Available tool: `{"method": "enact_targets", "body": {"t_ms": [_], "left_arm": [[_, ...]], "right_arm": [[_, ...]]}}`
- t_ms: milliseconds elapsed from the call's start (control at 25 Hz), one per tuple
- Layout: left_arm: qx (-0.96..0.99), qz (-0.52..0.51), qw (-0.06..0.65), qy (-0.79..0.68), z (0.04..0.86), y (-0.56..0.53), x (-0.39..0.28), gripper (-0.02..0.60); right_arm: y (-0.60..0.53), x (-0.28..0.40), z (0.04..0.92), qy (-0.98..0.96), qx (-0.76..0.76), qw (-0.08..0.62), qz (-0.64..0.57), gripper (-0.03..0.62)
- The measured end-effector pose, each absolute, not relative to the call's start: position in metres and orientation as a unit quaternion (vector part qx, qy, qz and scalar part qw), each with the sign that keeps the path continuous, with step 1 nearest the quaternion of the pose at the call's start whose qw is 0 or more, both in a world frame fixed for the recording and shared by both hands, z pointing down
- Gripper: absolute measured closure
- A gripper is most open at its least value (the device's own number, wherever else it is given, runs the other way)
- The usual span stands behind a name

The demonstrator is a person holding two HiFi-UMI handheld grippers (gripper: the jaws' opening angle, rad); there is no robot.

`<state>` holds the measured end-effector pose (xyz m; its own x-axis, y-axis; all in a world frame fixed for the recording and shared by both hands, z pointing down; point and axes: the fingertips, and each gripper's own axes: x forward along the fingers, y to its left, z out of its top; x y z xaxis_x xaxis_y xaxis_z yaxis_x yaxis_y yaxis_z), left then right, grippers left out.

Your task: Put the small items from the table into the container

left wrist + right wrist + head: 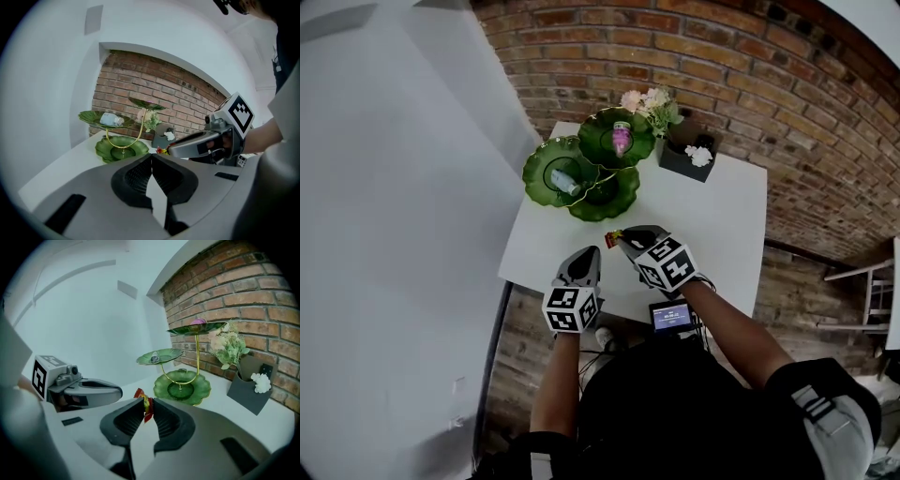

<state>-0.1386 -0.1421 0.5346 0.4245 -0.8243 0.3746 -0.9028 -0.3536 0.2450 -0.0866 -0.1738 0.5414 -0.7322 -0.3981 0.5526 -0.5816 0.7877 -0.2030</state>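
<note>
Small red-yellow item (pixel 140 394) pinched between right claw (pixel 148 405) tips — poking upward

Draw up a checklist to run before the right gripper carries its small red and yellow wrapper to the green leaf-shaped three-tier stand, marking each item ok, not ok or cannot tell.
1. Is the red and yellow wrapper pinched in the right gripper? Ok.
2. Is the lowest leaf-shaped green dish free? Ok, nothing is seen in it.
3. Are the other tiers free? Not ok: the middle dish holds a small clear bottle, and the top dish holds a pink item.
4. Is the left gripper out of the way? Ok: it is shut, empty and beside the right one.
5. Is the pinch firm enough for the carry? Cannot tell.
</note>
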Motion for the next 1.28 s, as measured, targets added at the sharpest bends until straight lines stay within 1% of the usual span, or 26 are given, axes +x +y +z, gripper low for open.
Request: {"method": "enact_targets", "body": {"t_ms": [280,600,880,1280], "left_arm": [[0.815,0.098,0.217,-0.528,0.54,-0.15,-0.143,0.571],[0.814,0.113,0.219,-0.525,0.547,-0.189,-0.144,0.571],[0.815,0.123,0.23,-0.518,0.564,-0.227,-0.138,0.571],[0.806,0.134,0.256,-0.516,0.597,-0.242,-0.132,0.571]], "right_arm": [[-0.185,-0.091,0.549,-0.912,0.265,0.251,0.185,0.522],[-0.231,-0.097,0.562,-0.909,0.268,0.263,0.179,0.522],[-0.273,-0.104,0.59,-0.901,0.275,0.278,0.187,0.522],[-0.289,-0.106,0.632,-0.887,0.278,0.309,0.203,0.522]]}}
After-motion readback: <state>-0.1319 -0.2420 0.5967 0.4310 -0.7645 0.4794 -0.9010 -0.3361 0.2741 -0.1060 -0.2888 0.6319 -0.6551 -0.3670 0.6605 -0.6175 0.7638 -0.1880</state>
